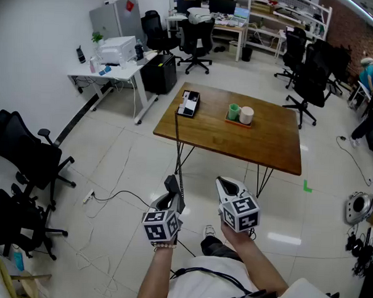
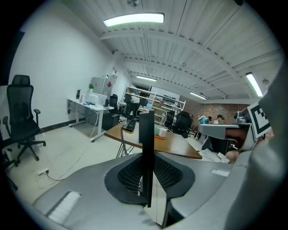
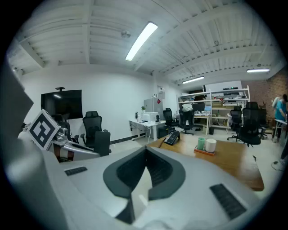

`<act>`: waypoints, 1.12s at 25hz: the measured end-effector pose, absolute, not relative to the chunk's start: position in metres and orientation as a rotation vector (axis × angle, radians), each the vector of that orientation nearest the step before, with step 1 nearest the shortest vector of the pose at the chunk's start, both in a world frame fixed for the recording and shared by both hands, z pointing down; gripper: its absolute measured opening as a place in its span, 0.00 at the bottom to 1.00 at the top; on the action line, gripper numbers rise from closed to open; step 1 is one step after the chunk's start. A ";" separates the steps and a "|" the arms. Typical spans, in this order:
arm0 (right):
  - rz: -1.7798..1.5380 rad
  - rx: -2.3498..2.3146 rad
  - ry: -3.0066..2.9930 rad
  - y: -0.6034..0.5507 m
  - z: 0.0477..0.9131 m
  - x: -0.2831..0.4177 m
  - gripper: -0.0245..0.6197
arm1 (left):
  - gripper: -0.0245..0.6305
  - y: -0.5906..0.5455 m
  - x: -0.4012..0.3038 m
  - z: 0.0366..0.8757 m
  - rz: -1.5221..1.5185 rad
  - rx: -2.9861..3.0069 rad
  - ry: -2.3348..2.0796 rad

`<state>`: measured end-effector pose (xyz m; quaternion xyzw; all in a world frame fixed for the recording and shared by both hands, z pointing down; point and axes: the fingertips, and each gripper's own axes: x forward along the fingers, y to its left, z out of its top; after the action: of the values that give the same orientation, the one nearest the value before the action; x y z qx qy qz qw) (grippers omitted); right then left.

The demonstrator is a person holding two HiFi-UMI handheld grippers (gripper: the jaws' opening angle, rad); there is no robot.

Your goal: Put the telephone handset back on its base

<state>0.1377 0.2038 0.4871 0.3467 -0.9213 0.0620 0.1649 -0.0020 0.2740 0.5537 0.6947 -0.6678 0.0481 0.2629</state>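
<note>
The black telephone base (image 1: pixel 188 104) lies near the far left corner of the wooden table (image 1: pixel 267 146), and also shows in the left gripper view (image 2: pixel 130 125) and the right gripper view (image 3: pixel 172 137). I stand well back from the table. My left gripper (image 1: pixel 173 189) is shut on the black handset (image 2: pixel 146 130), which stands upright between the pads. Its cord (image 1: pixel 177 145) runs from the base down to the handset. My right gripper (image 1: pixel 227 188) is held beside it, shut with nothing between its pads (image 3: pixel 145 173).
A tray with a green cup and a white cup (image 1: pixel 240 114) sits mid-table. Black office chairs (image 1: pixel 26 157) stand at the left, with a cable and power strip (image 1: pixel 89 197) on the floor. A white desk with a printer (image 1: pixel 117 49) stands at the far left.
</note>
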 end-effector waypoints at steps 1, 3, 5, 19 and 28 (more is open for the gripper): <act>0.177 0.988 -2.626 0.204 0.487 0.138 0.04 | 0.14 0.274 -0.002 0.553 0.130 1.879 -1.806; 0.178 0.987 -2.626 0.204 0.487 0.138 0.04 | 0.14 0.274 -0.002 0.553 0.131 1.880 -1.807; 0.180 0.987 -2.626 0.203 0.487 0.137 0.04 | 0.14 0.273 -0.003 0.553 0.131 1.880 -1.807; 0.245 0.994 -2.633 0.167 0.499 0.140 0.04 | 0.14 0.246 -0.014 0.562 0.136 1.840 -1.814; 0.282 0.950 -2.664 0.113 0.503 0.131 0.04 | 0.14 0.196 -0.021 0.561 0.151 1.808 -1.847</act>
<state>0.1307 0.1127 0.5033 0.3305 -0.9267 0.0982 0.1493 -0.0215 0.1962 0.5614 0.6720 -0.6862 0.0563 0.2728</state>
